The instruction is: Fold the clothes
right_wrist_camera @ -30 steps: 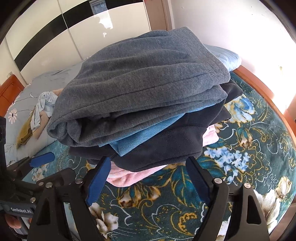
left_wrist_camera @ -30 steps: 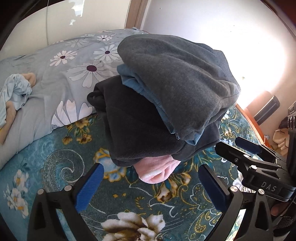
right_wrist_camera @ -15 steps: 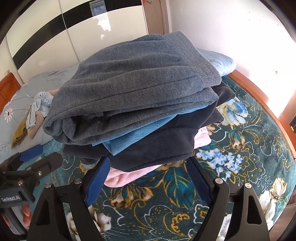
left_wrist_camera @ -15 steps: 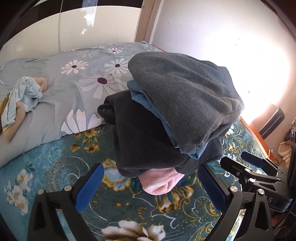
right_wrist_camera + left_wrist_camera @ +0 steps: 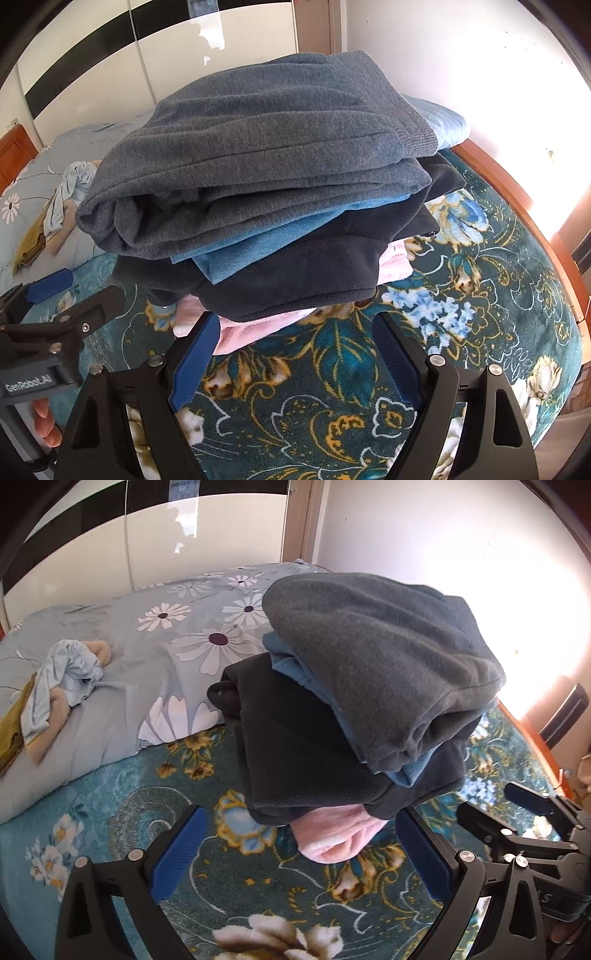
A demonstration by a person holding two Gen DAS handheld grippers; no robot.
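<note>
- A crumpled light-blue garment (image 5: 62,679), with mustard and peach pieces beside it, was seen at 9 o'clock of the left wrist view, unfolded on the daisy-print duvet (image 5: 155,664); this was judged to be the work left.
- The left gripper (image 5: 299,853) was held wide, nothing between its blue pads, just short of the stack's near edge.
- A stack of folded clothes (image 5: 354,716) was seen at centre, resting on the teal floral blanket (image 5: 229,886): pink item (image 5: 332,838) at the bottom, then a black fleece (image 5: 295,753), a blue layer (image 5: 291,664), and a grey sweatshirt (image 5: 369,653) on top.
- Four garments were judged done; the task was judged well along, not finished.
- The right gripper (image 5: 295,354) was also held wide and empty; its left pad was seen just beside the pink item's edge, contact not determinable.
- The stack was noted as leaning, upper layers overhanging toward 9 o'clock in the right wrist view.
- Surface: a bed with a wooden frame edge (image 5: 517,206) at 3 o'clock, a pale blue pillow (image 5: 443,125) behind the stack at 2 o'clock.
- Room: a white wardrobe with a black band (image 5: 110,62) was seen at 11 o'clock, a sunlit white wall (image 5: 461,55) at 1 o'clock.
</note>
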